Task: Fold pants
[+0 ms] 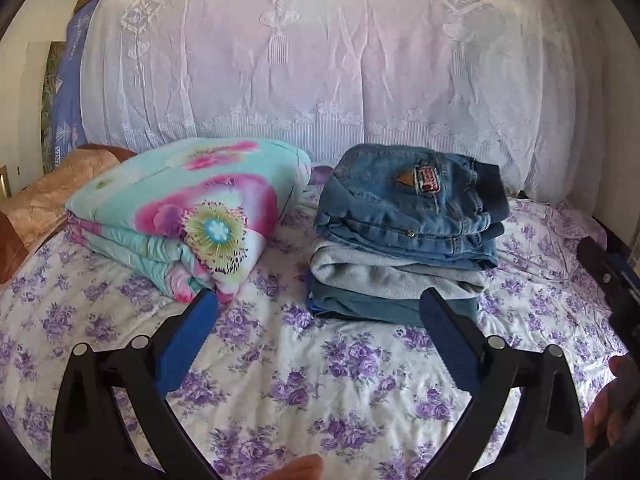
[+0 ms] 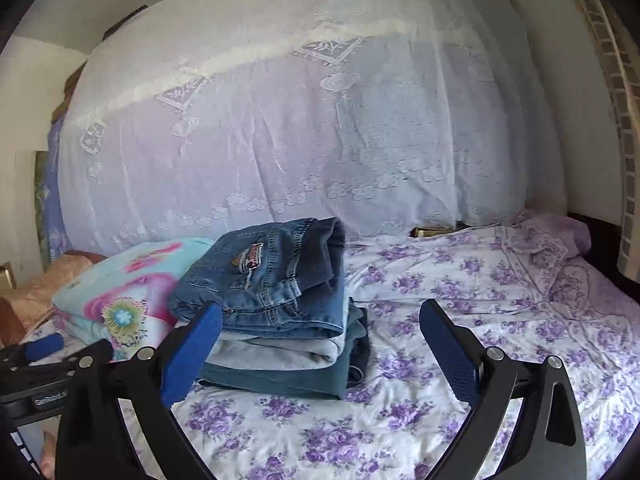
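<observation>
A folded stack of pants (image 1: 404, 240) is shown on the floral bed sheet (image 1: 320, 380), just beside a folded flowered blanket (image 1: 188, 216). Blue jeans (image 2: 268, 276) lie uppermost, above a grey and a teal pair. The left tongs (image 1: 320, 336) and right tongs (image 2: 320, 340) are both seen spread wide, with nothing between them. The denim is judged heavy, stiff and non-slippery; it is best gripped at the thick folded edge.
</observation>
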The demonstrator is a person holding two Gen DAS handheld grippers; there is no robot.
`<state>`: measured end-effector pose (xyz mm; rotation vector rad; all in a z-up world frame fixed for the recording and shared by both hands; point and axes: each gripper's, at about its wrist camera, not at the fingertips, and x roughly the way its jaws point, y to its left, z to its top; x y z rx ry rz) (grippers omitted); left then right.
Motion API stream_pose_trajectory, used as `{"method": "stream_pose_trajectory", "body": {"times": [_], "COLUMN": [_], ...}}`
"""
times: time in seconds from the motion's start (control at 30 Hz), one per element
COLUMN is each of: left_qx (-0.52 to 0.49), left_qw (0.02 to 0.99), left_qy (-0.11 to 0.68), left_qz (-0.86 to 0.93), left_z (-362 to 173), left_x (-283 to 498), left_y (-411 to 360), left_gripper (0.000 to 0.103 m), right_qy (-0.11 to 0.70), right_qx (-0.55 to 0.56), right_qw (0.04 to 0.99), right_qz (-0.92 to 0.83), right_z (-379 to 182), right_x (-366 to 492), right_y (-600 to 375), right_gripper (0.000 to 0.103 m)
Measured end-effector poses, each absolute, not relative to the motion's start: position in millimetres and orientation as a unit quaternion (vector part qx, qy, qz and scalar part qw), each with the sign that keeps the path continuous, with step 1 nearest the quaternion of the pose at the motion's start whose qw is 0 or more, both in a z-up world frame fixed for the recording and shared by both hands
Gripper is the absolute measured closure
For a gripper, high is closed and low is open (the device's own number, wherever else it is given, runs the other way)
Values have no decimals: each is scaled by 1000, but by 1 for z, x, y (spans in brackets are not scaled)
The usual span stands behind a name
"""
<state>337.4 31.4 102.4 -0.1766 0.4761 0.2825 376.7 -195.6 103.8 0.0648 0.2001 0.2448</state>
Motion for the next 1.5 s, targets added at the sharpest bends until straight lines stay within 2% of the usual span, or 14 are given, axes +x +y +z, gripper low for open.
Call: {"method": "stream_pose_trajectory", "body": {"times": [0.2, 0.47, 1.5], "left_qx": [-48, -41, -27], "left_qw": [962, 971, 971], "left_qy": [223, 198, 217], "left_qz": [152, 129, 95], "left_z": [106, 121, 114], "left_x": [332, 316, 322], "left_y": [17, 4, -12], "left_gripper": [5, 5, 5], "right_qy": [129, 119, 137], "right_qx": [34, 3, 32], "right_qw": [980, 982, 976], "right_qz": [144, 148, 167], "right_z": [98, 97, 97], "right_x": [382, 371, 378], "right_y": [-189, -176, -182], "right_gripper": [3, 4, 4]}}
